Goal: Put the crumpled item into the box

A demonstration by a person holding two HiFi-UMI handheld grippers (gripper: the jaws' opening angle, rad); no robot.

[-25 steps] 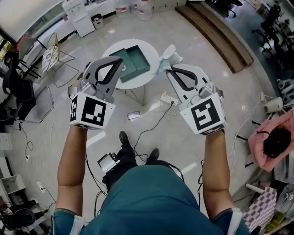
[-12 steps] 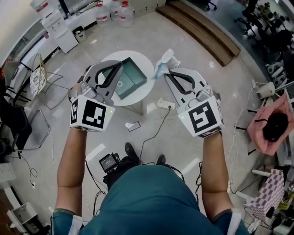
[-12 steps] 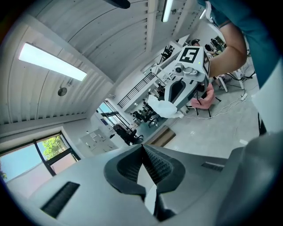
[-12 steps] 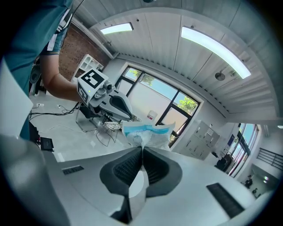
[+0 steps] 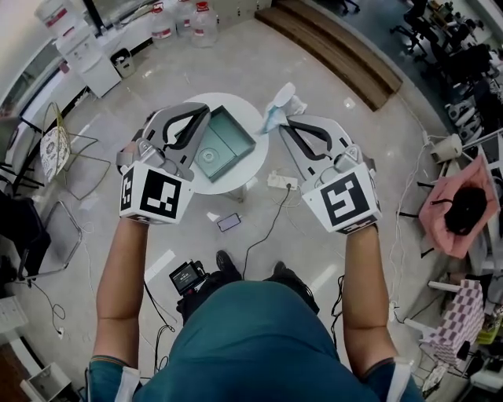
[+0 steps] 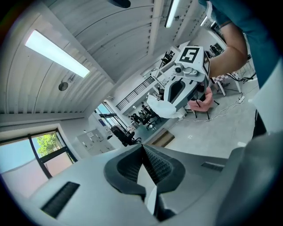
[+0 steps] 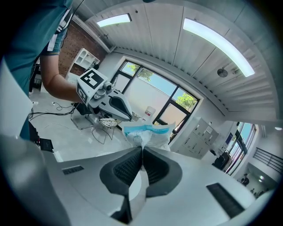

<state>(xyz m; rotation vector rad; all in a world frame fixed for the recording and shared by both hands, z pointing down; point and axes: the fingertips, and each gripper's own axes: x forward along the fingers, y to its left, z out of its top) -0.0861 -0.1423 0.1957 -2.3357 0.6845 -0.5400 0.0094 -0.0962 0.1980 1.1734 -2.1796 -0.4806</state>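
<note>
My right gripper (image 5: 284, 124) is shut on the crumpled item (image 5: 281, 102), a white and light-blue wad held up in the air to the right of the round white table (image 5: 253, 157). The right gripper view shows the crumpled item (image 7: 146, 131) bunched just beyond that gripper (image 7: 142, 150). An open teal box (image 5: 224, 141) with its lid beside it lies on the table. My left gripper (image 5: 200, 118) is shut on nothing and hovers over the table's left part. Seen in the left gripper view, the left gripper (image 6: 142, 148) has its jaws pressed together, with the crumpled item (image 6: 164, 107) opposite.
A power strip (image 5: 283, 180), a phone (image 5: 229, 222) and cables lie on the floor below the table. A wire chair (image 5: 59, 149) stands at the left. Water bottles (image 5: 204, 17) stand at the back. A pink seat (image 5: 460, 212) is at the right.
The table and box have slid lower and nearer in the head view. Both grippers keep nearly the same pose, and the crumpled item stays in the right one.
</note>
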